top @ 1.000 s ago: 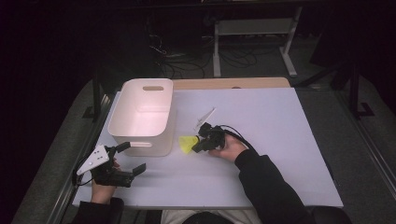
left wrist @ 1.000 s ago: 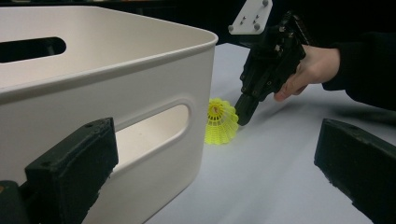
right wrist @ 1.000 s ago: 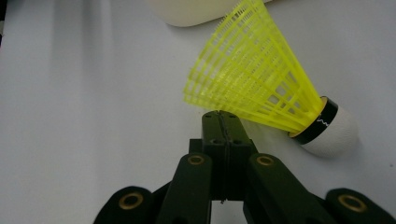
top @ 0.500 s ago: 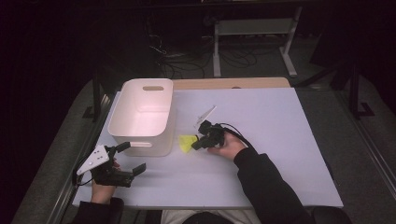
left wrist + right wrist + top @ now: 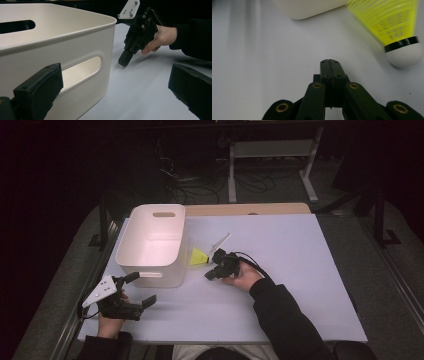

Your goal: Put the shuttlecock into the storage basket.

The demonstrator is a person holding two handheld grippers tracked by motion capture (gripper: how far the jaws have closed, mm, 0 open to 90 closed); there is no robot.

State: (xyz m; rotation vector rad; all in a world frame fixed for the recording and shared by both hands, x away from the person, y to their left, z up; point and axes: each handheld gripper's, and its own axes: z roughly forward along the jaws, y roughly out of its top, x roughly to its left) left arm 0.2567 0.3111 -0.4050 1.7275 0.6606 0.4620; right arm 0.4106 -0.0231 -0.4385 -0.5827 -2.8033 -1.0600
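1. The right gripper (image 5: pixel 329 62) is pressed together on nothing; the yellow plastic shuttlecock with a white cork tip (image 5: pixel 392 27) lies loose just beside it, near the white plastic bin (image 5: pixel 152 242).
2. The shuttlecock could be knocked away if approached with shut jaws.
3. The left gripper (image 5: pixel 135 290), held apart near the bin's near wall, could bump it.

Yellow shuttlecock (image 5: pixel 390 25) (white cork) beside bin (image 5: pixel 309 7)
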